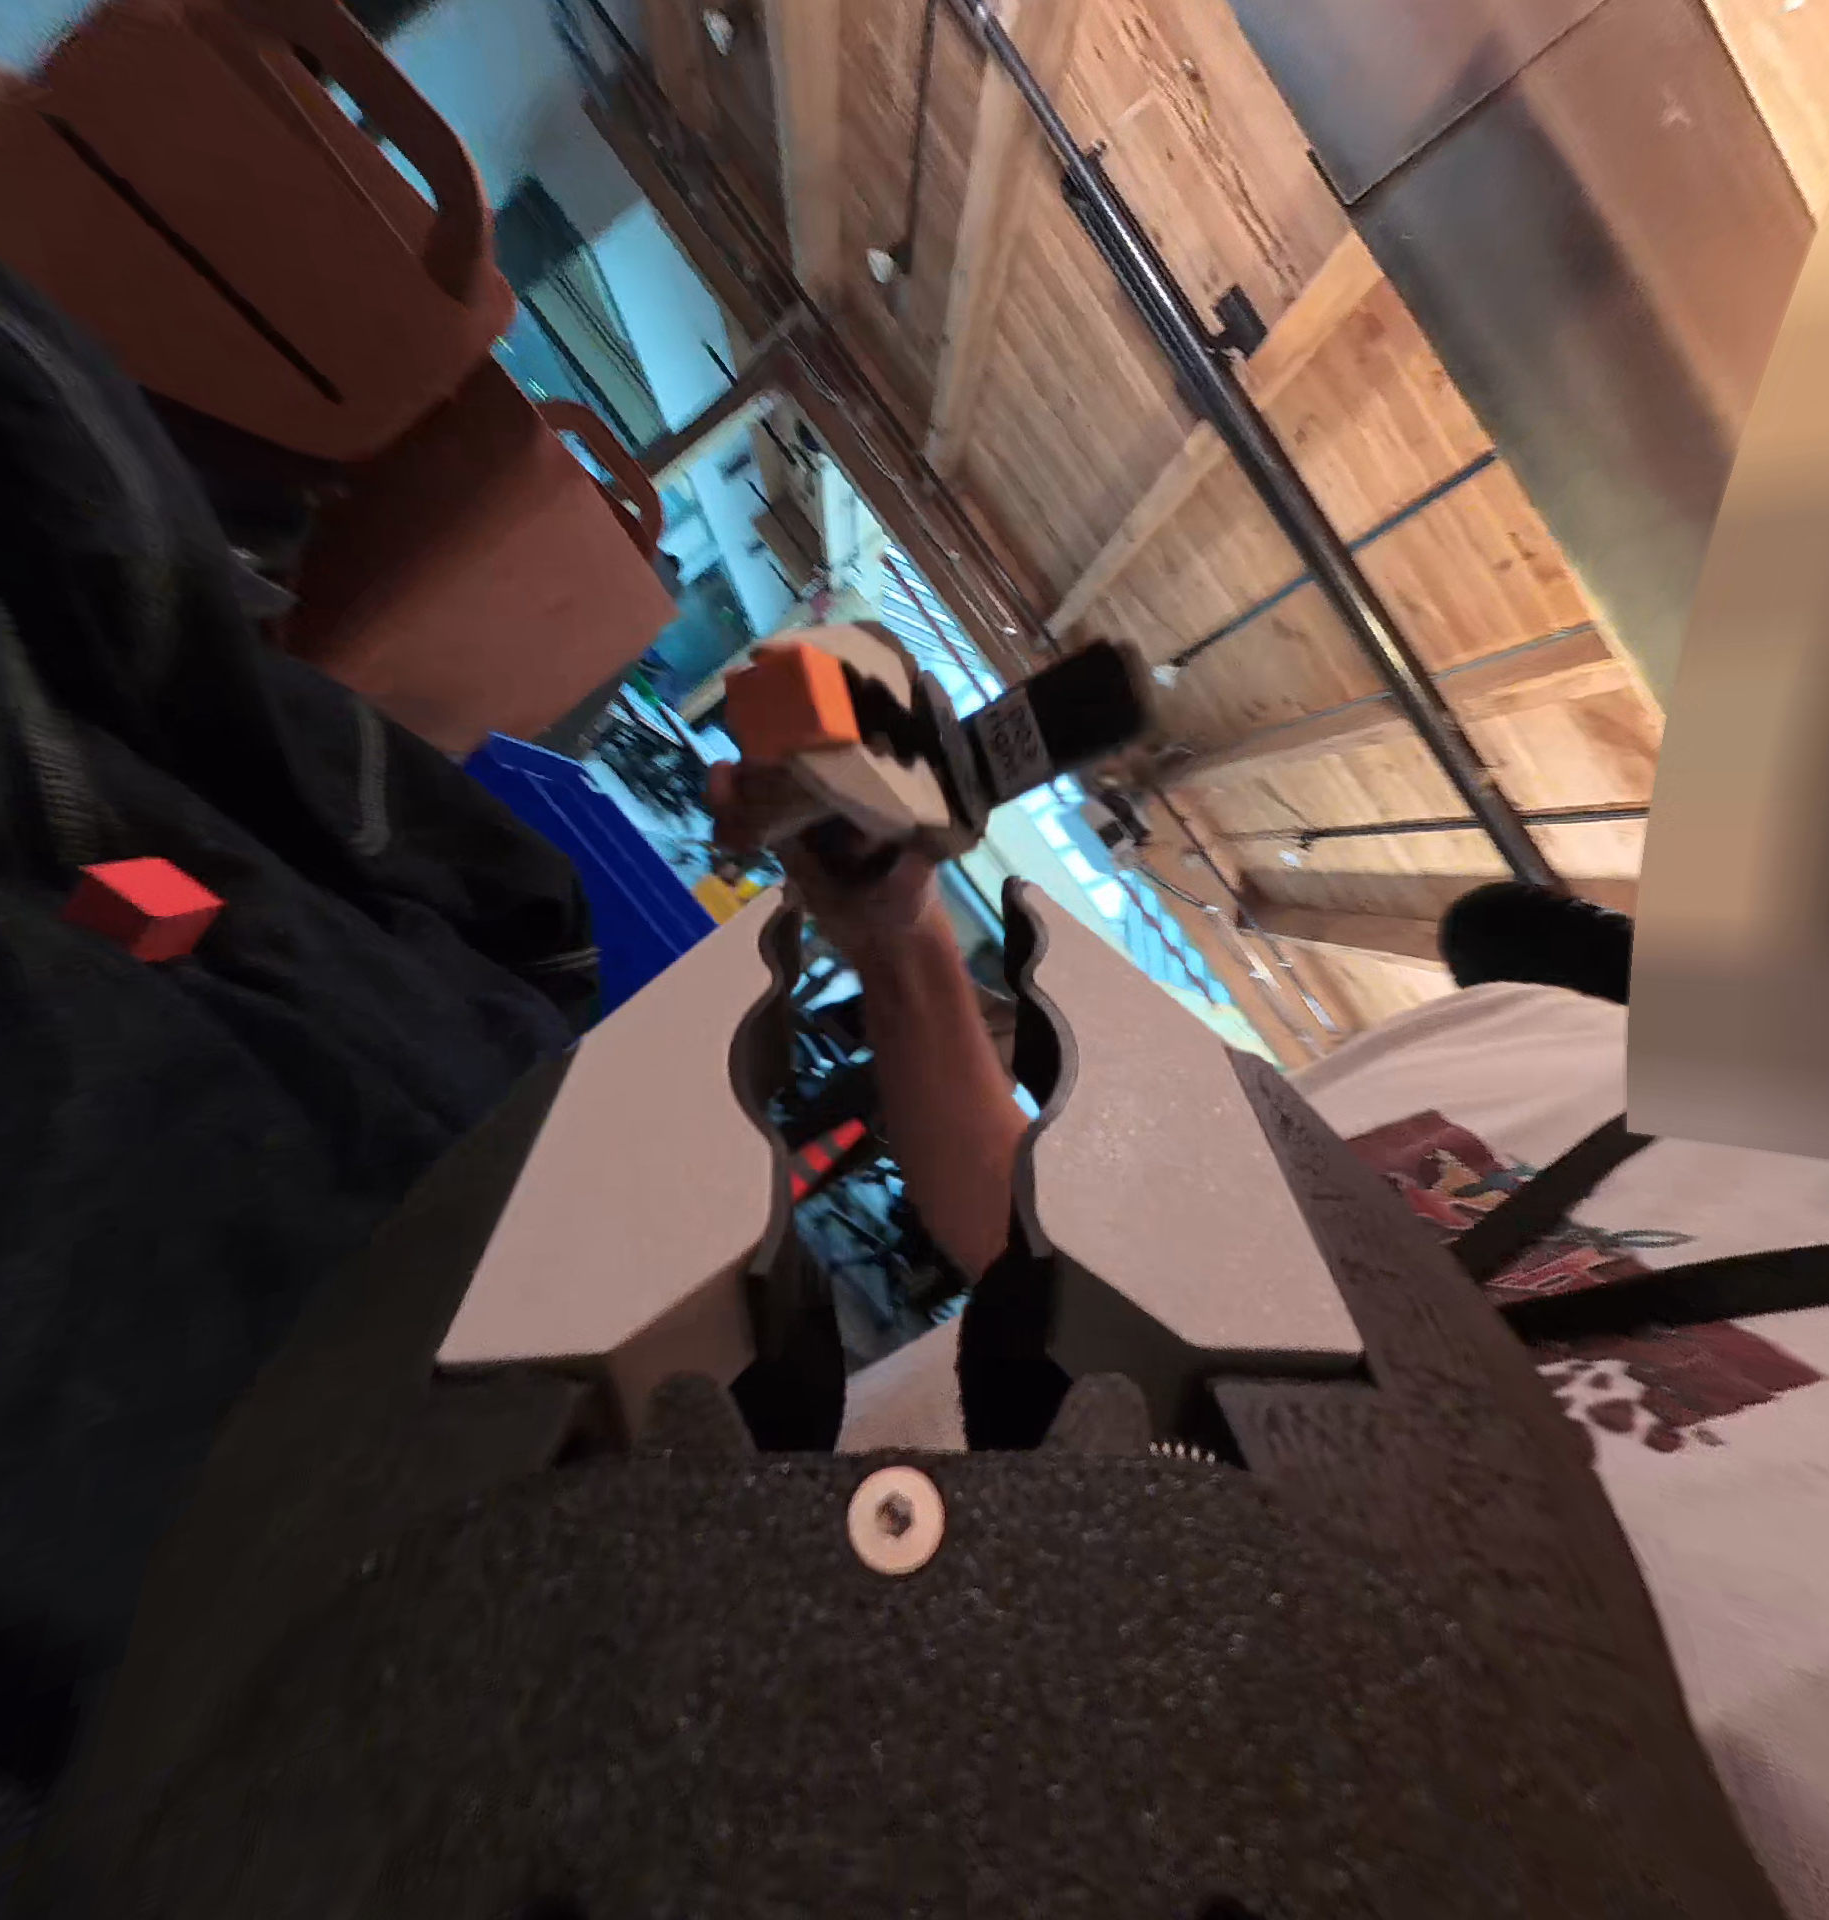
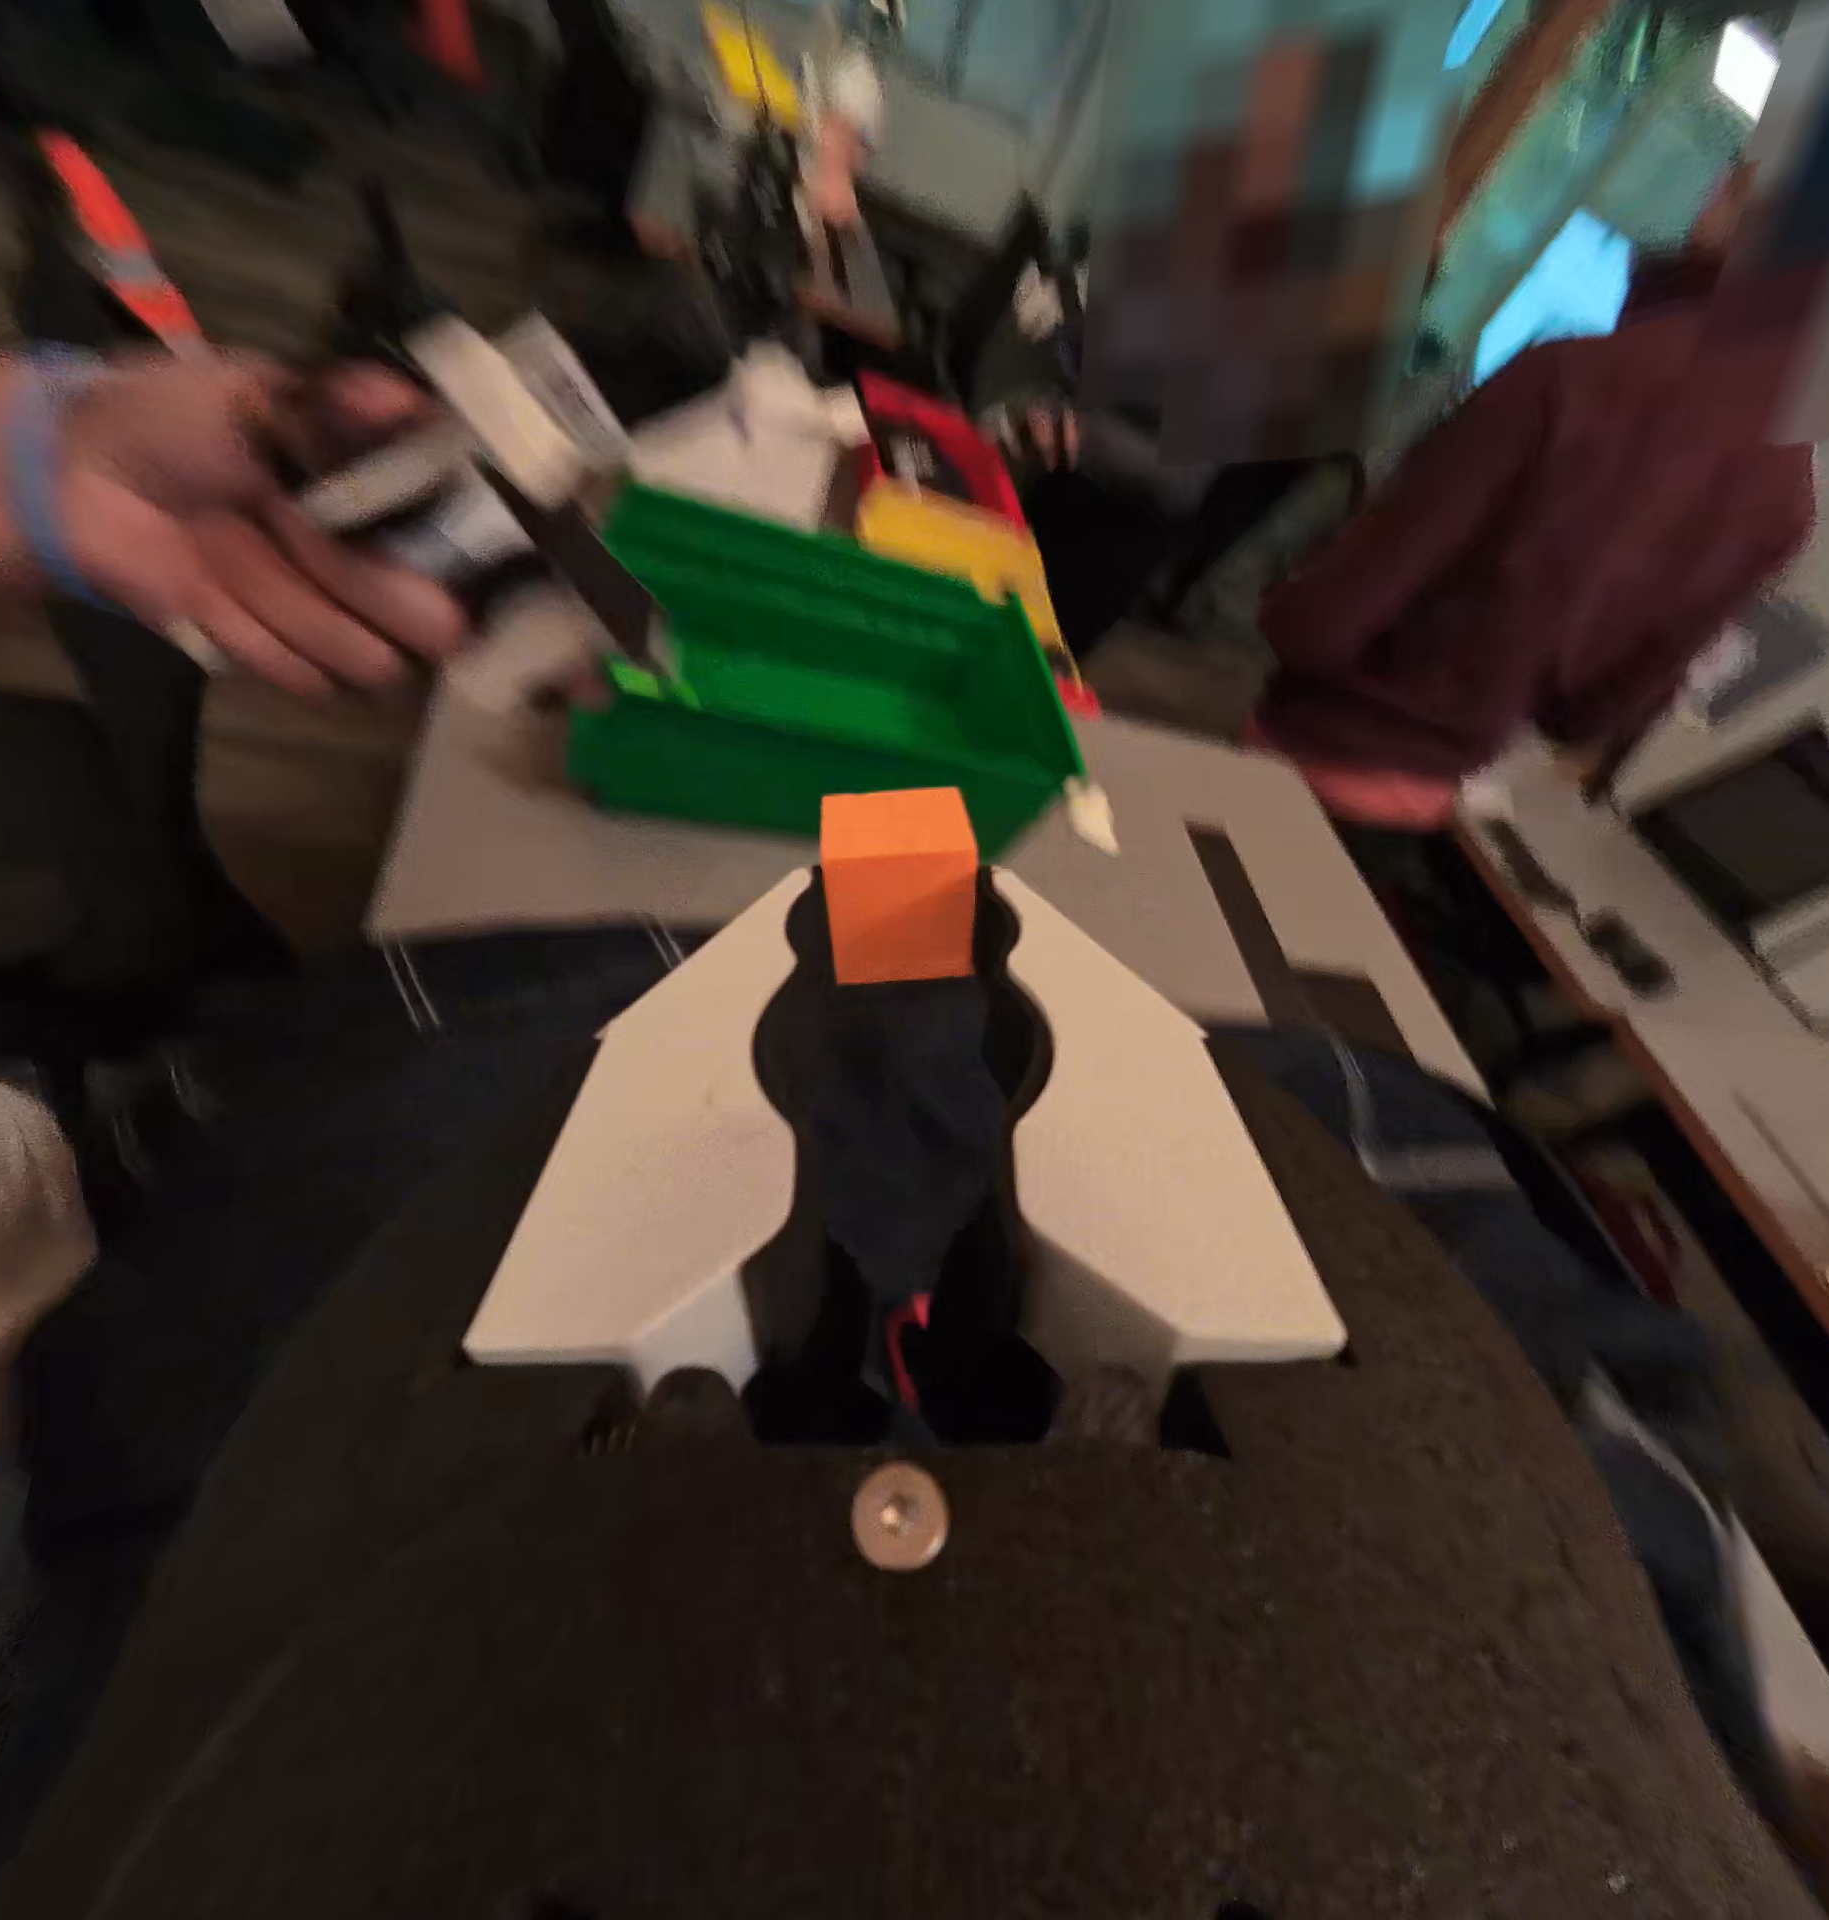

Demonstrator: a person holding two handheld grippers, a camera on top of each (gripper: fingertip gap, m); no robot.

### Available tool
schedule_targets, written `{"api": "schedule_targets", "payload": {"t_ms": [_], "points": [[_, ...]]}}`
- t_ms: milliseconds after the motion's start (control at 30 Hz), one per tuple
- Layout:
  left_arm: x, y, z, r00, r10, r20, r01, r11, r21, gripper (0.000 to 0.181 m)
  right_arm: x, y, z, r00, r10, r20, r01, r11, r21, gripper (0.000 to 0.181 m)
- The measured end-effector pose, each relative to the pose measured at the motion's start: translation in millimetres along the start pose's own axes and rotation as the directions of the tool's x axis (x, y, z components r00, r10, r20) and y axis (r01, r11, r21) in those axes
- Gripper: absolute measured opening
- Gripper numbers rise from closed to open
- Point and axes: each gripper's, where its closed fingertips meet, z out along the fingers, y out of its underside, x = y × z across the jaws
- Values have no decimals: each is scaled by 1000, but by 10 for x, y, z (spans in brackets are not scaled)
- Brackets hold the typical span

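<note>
The right gripper (image 2: 902, 914) is clamped on an orange cube (image 2: 897, 885), pinched between its white fingertips with the cube's front edge jutting just past them. Under the fingers lies dark cloth; beyond the tips is a grey table (image 2: 536, 852) whose near edge runs just behind the cube. On that table a green slotted tray (image 2: 816, 686) sits tilted, with a yellow piece (image 2: 946, 540) and a red one behind it. A person's hand (image 2: 235, 530) reaches in from the left edge, near the tray's left end. The far room is blurred, so what fills it is hard to tell.

The left gripper (image 1: 894, 914) has its fingers parted with nothing between them, air all around the tips. Beside it to the left, a red cube (image 1: 143, 906) rests on dark fabric (image 1: 214, 1039). Farther out, the right gripper shows again holding the orange cube aloft, well apart from the left one. Brown paper bags (image 1: 266, 291) stand past the fabric, a blue bin (image 1: 598, 842) next to them, wooden ceiling boards beyond.
</note>
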Motion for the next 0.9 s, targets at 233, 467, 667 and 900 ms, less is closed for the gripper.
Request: {"api": "schedule_targets", "payload": {"t_ms": [233,467,667,900], "points": [[-58,256,-734,924,222,312,-203,975,-92,39,227,1260,-95,965,180,193,7,714,-700,27],[-89,447,-1232,889,205,409,-169,978,-122,39,237,1953,253,886,352,303,133,433,-892,27],[-65,426,-1456,882,193,430,-175,981,-80,39,224,2072,274,875,356,327,195,360,-913,27],[-77,433,-1533,882,181,435,-166,983,-73,39,161,2192,290,878,370,305,191,313,-930,27]]}}
